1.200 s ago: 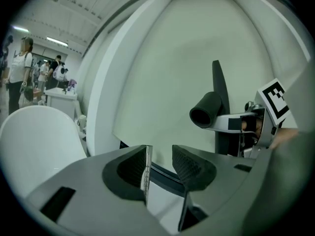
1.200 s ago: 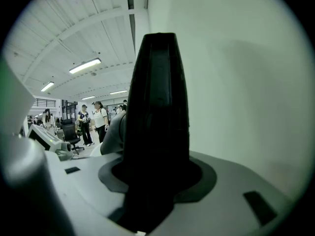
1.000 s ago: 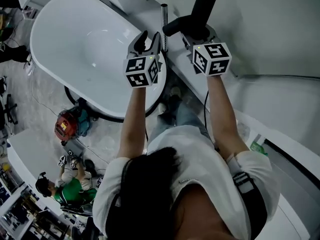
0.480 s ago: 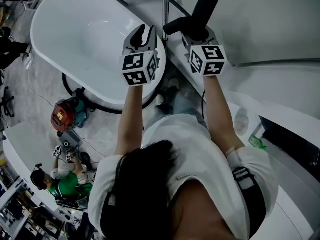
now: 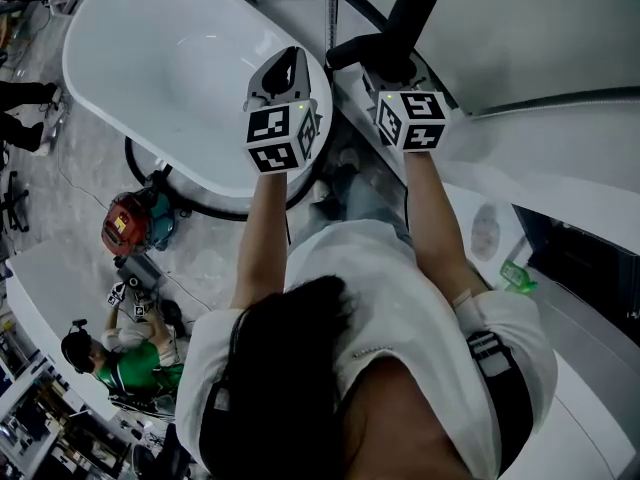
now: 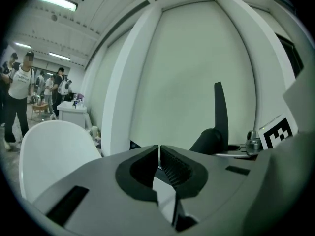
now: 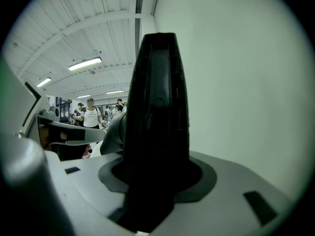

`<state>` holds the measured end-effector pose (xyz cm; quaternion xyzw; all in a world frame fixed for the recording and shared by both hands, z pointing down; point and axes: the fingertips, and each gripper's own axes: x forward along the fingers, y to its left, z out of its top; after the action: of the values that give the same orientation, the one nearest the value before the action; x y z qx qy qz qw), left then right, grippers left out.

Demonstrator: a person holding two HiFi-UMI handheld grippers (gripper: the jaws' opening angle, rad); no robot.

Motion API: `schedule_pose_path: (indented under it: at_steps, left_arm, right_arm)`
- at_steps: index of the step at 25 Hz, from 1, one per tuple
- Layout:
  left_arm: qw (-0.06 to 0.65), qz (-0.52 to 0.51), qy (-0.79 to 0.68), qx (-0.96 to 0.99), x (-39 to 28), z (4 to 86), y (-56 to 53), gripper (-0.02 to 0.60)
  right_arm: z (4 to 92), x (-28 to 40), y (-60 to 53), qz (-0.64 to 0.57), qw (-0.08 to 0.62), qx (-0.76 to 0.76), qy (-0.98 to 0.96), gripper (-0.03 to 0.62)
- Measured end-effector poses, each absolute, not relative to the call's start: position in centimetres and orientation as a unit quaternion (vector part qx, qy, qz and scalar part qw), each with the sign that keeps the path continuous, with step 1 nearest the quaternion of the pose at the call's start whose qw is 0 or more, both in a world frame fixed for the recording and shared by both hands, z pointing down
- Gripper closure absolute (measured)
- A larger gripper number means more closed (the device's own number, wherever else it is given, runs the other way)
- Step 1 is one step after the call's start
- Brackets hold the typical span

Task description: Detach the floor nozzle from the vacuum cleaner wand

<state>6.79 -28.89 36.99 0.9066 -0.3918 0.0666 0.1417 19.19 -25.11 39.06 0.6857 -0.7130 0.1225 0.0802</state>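
The black floor nozzle stands up between my right gripper's jaws, which are shut on it; in the right gripper view the nozzle fills the gap of that gripper. Its black neck reaches left toward the thin metal wand; I cannot tell if they are joined. My left gripper is left of the wand and apart from it. Its jaws are closing, nearly together, with nothing between them. The nozzle shows to its right.
A white bathtub lies below the left gripper. A white wall and ledge run along the right. On the floor at left are a red machine and a person in green. A green bottle lies at right.
The left gripper's jaws, open beside the wand a second ago, have closed on nothing and moved off it. Both grippers have shifted a little upward in the head view.
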Motion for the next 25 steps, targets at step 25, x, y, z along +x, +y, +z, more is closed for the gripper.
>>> schedule_pose_path:
  at_steps: [25]
  left_arm:
    - [0.149, 0.079, -0.392, 0.904, 6.6, 38.3, -25.3, 0.578]
  right_arm:
    - [39.5, 18.1, -21.9, 0.116, 0.093, 0.686, -0.712, 0.387]
